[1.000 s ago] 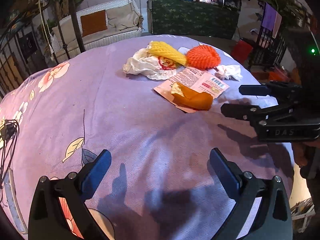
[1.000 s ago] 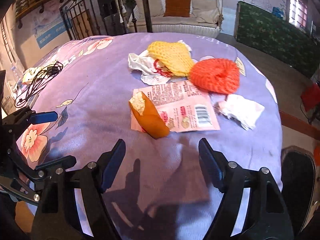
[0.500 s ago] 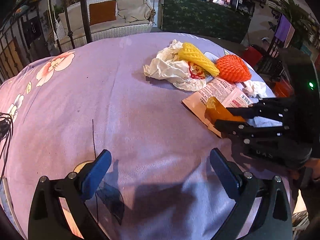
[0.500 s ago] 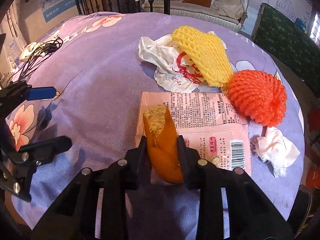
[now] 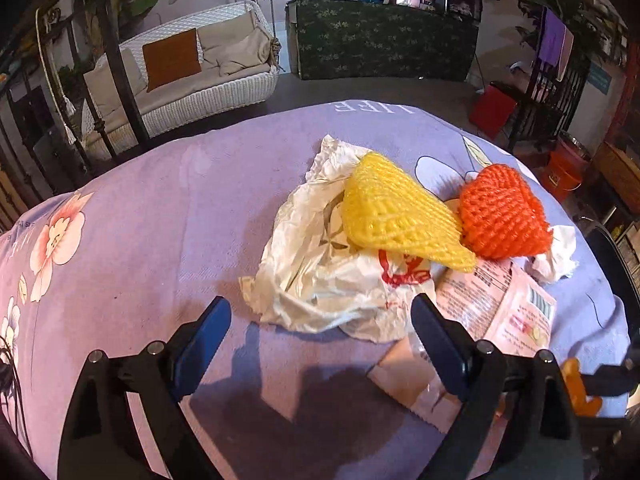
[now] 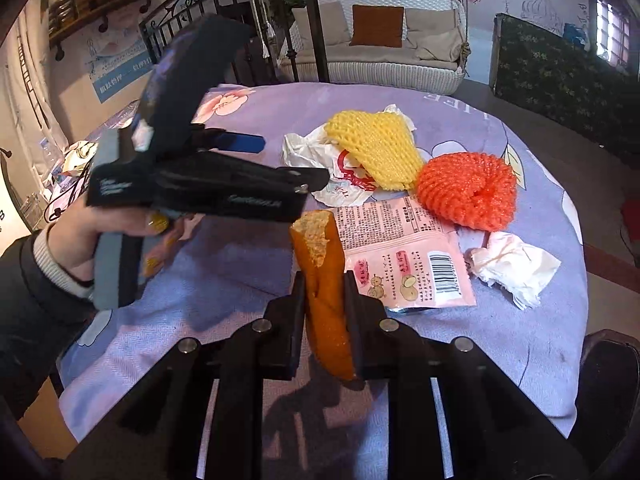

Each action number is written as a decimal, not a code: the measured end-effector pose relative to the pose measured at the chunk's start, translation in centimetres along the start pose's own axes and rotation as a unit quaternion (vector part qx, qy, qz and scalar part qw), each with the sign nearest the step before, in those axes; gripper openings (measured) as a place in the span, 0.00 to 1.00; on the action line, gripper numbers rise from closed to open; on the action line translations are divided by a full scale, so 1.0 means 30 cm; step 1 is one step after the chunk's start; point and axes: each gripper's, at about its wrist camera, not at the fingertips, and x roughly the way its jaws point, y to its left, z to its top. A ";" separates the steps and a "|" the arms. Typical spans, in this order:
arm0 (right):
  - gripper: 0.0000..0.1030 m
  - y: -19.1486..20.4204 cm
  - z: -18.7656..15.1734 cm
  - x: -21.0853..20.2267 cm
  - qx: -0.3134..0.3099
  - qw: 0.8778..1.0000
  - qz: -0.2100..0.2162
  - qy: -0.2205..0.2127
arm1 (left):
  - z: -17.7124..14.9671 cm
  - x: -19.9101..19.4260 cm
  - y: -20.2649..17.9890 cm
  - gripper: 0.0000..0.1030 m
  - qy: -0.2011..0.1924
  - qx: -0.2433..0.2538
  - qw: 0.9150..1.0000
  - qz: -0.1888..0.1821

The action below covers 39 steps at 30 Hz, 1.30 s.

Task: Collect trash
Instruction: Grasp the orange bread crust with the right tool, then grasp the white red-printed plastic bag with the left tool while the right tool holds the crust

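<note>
On the purple floral tablecloth [image 5: 160, 220] lies a trash pile: a white plastic bag [image 5: 316, 276], a yellow foam net [image 5: 396, 212], an orange-red foam net [image 5: 500, 216], a pink wrapper [image 6: 404, 256] and a crumpled tissue [image 6: 516, 268]. My left gripper [image 5: 318, 312] is open with its jaws closing. The near edge of the bag sits between its fingertips, untouched. My right gripper [image 6: 325, 280] is still closing and its pads press on an orange food scrap [image 6: 320, 248] with a pale broken end. The left gripper [image 6: 294, 160] hovers over the bag, held by a person's hand [image 6: 120, 232].
The table's edge curves close on the right, with a red bin [image 5: 492, 108] and an orange bucket [image 5: 564, 168] on the floor beyond. A white wicker swing seat [image 5: 192, 80] and a green-covered counter [image 5: 384, 40] stand behind. Cables [image 6: 68, 184] lie at the far left.
The right gripper went from open to clamped on the orange scrap. The left gripper travelled across the cloth up to the white bag, and its fingers came in a little.
</note>
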 end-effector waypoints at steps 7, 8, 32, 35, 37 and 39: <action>0.19 -0.046 -0.040 -0.048 0.021 1.000 -0.007 -0.009 | -0.001 0.043 -0.035 0.60 -0.003 0.022 1.000 0.002; 0.19 -0.050 -0.046 -0.056 0.025 1.000 -0.009 -0.011 | -0.008 0.033 -0.040 0.57 -0.007 0.020 1.000 0.002; 0.19 -0.099 -0.205 -0.261 0.066 0.996 -0.034 -0.055 | -0.289 -0.498 -0.110 0.51 -0.138 -0.019 0.990 0.028; 0.19 -0.129 -0.241 -0.309 0.081 0.994 -0.043 -0.065 | -0.320 -0.525 -0.173 0.51 -0.141 -0.010 0.990 0.012; 0.19 -0.145 -0.265 -0.340 0.091 0.992 -0.051 -0.071 | -0.334 -0.537 -0.225 0.51 -0.141 0.000 0.990 -0.002; 0.19 -0.172 -0.299 -0.375 0.104 0.990 -0.063 -0.077 | -0.345 -0.542 -0.279 0.51 -0.142 0.009 0.990 -0.019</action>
